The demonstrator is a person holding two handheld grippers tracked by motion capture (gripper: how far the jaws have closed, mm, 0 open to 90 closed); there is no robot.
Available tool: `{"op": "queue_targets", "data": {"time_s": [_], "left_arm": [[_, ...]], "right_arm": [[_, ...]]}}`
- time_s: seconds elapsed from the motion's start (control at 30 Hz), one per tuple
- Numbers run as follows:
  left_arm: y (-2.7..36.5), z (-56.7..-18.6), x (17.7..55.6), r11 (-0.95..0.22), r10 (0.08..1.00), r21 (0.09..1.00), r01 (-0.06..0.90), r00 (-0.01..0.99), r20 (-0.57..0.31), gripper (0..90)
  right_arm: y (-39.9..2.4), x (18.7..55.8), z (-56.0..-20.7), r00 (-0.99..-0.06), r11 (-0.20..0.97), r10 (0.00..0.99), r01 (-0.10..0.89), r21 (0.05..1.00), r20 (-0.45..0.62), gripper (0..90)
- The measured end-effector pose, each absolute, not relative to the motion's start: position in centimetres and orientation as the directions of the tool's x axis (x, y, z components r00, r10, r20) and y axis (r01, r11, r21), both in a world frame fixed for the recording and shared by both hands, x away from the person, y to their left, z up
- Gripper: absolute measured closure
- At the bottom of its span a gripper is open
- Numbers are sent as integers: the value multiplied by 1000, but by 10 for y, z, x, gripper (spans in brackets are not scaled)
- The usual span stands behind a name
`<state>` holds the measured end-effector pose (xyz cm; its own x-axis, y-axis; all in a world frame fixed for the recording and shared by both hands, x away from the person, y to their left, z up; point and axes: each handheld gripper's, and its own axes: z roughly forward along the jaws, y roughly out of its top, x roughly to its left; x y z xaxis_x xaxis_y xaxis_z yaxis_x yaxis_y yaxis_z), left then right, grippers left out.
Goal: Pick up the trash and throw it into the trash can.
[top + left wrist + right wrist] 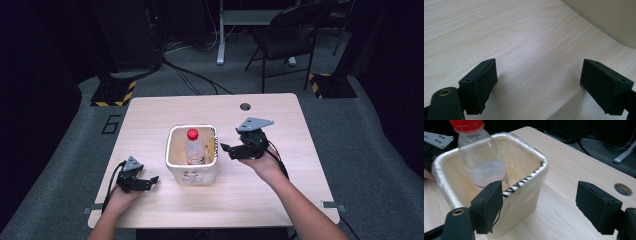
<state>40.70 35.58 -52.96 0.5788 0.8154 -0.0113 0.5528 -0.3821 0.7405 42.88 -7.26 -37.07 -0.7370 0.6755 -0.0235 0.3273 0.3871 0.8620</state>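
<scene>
A cream-coloured square bin [192,172] stands in the middle of the wooden table [150,112]. A clear plastic bottle [194,149] with a red cap stands upright inside it; in the right gripper view the bottle [482,160] rises above the bin's rim [531,150]. My right gripper [226,149] is open just right of the bin, raised off the table, with nothing between its jaws; its own view shows it as the right gripper [541,208]. My left gripper [154,180] rests low at the bin's front left, open and empty. In its own view, the left gripper [537,82] hangs over bare wood.
A round cable hole [245,106] sits near the table's far edge. Behind the table are a black chair [287,40], floor cables and yellow-black striped stand bases [112,92]. The bin's wall [609,20] fills the upper right corner of the left gripper view.
</scene>
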Motion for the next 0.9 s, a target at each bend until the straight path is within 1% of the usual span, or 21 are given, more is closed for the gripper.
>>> {"op": "queue_targets", "data": {"time_s": [0.27, 0.7, 0.9], "left_arm": [[356, -530, 407, -381, 816, 741, 553, 578, -12, 139], [356, -530, 407, -381, 816, 742, 552, 578, -11, 139], [356, -530, 407, -381, 816, 742, 552, 578, -11, 139]], "right_arm": [[-106, 429, -377, -678, 360, 735, 355, 863, -28, 231], [-145, 426, -415, -605, 336, 796, 409, 848, -23, 233], [-155, 426, -436, -585, 353, 811, 444, 824, -32, 236]]}}
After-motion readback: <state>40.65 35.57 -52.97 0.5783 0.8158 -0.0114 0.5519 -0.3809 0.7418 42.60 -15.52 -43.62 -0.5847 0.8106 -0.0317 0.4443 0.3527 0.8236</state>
